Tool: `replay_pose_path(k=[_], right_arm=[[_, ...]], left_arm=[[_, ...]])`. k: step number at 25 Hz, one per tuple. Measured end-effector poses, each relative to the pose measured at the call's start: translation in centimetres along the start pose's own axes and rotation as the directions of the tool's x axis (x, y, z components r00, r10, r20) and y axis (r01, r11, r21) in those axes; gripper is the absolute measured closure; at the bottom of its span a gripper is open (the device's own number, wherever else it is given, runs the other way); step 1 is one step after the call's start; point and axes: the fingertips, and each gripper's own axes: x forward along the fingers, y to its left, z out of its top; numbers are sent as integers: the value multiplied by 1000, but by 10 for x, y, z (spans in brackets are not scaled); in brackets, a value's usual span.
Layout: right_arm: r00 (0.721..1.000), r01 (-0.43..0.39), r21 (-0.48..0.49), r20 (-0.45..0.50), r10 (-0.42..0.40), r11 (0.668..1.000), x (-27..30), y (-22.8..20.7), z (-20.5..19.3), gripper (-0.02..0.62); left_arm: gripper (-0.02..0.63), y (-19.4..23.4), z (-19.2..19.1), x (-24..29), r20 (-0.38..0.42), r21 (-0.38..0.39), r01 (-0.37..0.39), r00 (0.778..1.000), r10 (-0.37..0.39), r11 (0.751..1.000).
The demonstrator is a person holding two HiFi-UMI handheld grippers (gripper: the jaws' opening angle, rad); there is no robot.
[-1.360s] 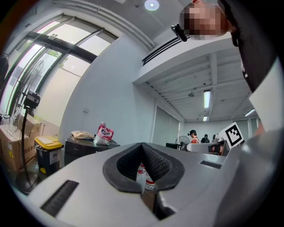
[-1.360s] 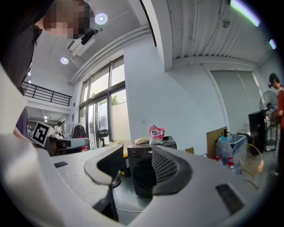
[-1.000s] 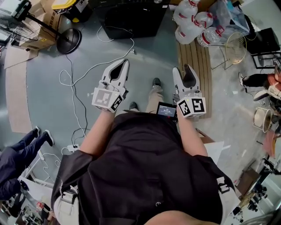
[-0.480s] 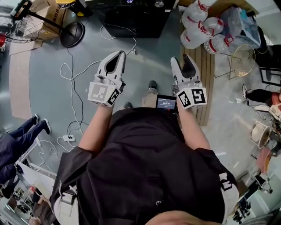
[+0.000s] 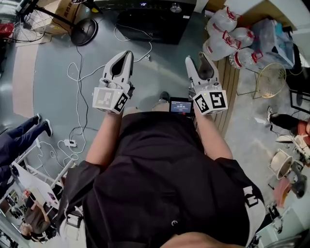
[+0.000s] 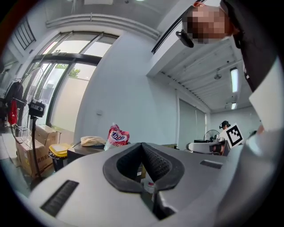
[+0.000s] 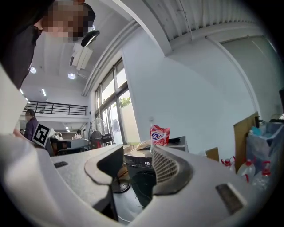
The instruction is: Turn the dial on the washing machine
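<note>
- The left gripper (image 5: 126,55) is held out level over the grey floor (image 5: 53,87). In the left gripper view its jaws (image 6: 142,145) meet at the tips, with only the oval hollow of the pads open and nothing in it.
- The right gripper (image 5: 198,60) is held beside it, well apart from it. Its jaws stand moderately apart (image 7: 137,153) and hold nothing.
- The black washing machine (image 5: 150,22) stands ahead at the top edge of the head view, clear of both grippers. The round silver dial (image 5: 175,7) sits on its far top edge.
- In the right gripper view the machine's front (image 7: 143,170) shows in the gap between the jaws, and a red-and-white detergent pouch (image 7: 159,135) stands upright on its top.
- A strip of bare floor lies between the gripper tips and the machine's near edge.
- A white cable (image 5: 80,72) loops over the floor on the left and runs to a power strip (image 5: 70,143).
- A fan base (image 5: 85,32) lies just beside the machine's left corner.
- On the right, large water bottles (image 5: 225,26) crowd the machine's right corner, at the far end of a wooden slat board (image 5: 227,80) that runs just beside the right gripper.
- A wire basket (image 5: 270,72) stands beyond the board.
</note>
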Motion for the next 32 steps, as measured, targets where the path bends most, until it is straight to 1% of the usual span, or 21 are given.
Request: replay_pose_path(k=[4, 8, 14, 19, 22, 27, 32], right_arm=[[999, -35, 8, -3, 35, 999, 13, -14, 1, 393], [998, -58, 13, -18, 58, 998, 24, -26, -3, 393], [996, -84, 44, -37, 86, 995, 49, -33, -8, 393], [995, -80, 77, -53, 84, 994, 63, -35, -18, 393], [996, -68, 80, -58, 73, 994, 74, -40, -19, 393], [997, -46, 67, -66, 51, 997, 105, -48, -14, 393], [996, -18, 83, -80, 24, 996, 139, -55, -16, 393]], left_arm=[[611, -1, 0, 13, 6, -2, -34, 999, 34, 999], [611, -3, -1, 25, 9, -9, -45, 999, 45, 999], [611, 13, -5, 32, 8, -20, -89, 996, 90, 996], [611, 25, -13, 36, 8, -39, -89, 996, 90, 995], [611, 36, -12, 45, 20, -44, -85, 996, 86, 995], [611, 64, -9, 74, 31, -53, -63, 997, 65, 997], [611, 93, -5, 106, 36, -51, -37, 999, 39, 998]])
